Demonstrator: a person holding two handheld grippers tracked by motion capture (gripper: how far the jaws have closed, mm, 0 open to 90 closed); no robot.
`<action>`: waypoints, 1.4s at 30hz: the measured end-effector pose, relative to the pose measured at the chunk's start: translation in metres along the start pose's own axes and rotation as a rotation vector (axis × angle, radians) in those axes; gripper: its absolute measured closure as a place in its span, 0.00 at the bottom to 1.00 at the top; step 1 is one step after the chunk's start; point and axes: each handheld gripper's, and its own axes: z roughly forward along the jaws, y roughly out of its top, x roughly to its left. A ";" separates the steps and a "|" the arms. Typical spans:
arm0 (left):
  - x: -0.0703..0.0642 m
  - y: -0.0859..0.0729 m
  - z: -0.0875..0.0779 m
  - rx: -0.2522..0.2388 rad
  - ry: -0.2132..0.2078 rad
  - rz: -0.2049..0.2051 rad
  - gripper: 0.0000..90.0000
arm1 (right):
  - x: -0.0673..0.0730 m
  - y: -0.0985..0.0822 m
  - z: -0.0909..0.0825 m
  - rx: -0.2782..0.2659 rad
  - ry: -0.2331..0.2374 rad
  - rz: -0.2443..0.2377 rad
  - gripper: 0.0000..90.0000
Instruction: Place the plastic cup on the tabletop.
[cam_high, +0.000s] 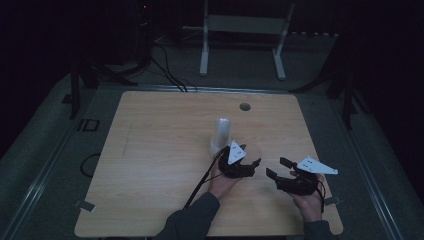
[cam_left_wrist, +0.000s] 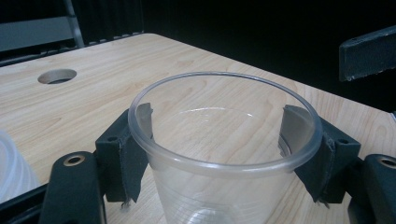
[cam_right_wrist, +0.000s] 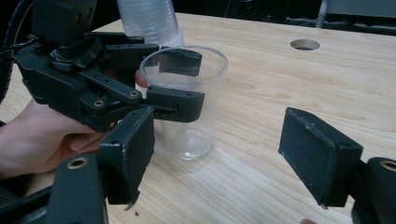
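Clear, thin-walled plastic cup (cam_left_wrist: 224, 154) stands upright on the light wooden table (cam_high: 160, 165), mouth up, base flat on the wood, long axis vertical. It sits on the near half of the table, a little right of centre, just in front of the stack.

Left gripper (cam_high: 248, 156), black with a grey three-cornered plate on top, reaches in level from the cup's near-left side. One jaw sits on each flank of the cup just under the rolled rim. In the left gripper view the pads (cam_left_wrist: 140, 158) lie against the wall on both sides; the rim keeps its round shape. Reads as a light grasp on the cup, pads in contact, no crush.

Right gripper (cam_high: 279, 167), same black build, is near the cup on its right, apart from it. Its jaws are spread wide with nothing between them; in the right gripper view the cup (cam_right_wrist: 189, 100) shows beyond them, in the left gripper's jaws.

Stack of clear nested plastic cups (cam_high: 221, 132) stands upright just behind the single cup, very close to it; contact cannot be told.

A round cable hole (cam_high: 245, 106) lies in the tabletop farther back, well apart from the cups.
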 end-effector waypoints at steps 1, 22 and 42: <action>0.000 0.000 0.000 0.002 0.001 -0.005 0.29 | 0.000 0.000 0.000 0.000 0.000 -0.001 0.29; -0.001 -0.003 -0.001 0.032 -0.028 -0.006 0.26 | 0.000 -0.001 0.001 0.004 0.002 0.000 0.29; 0.000 -0.007 -0.002 0.053 -0.041 -0.027 0.17 | 0.000 -0.001 0.001 0.007 0.000 0.000 0.29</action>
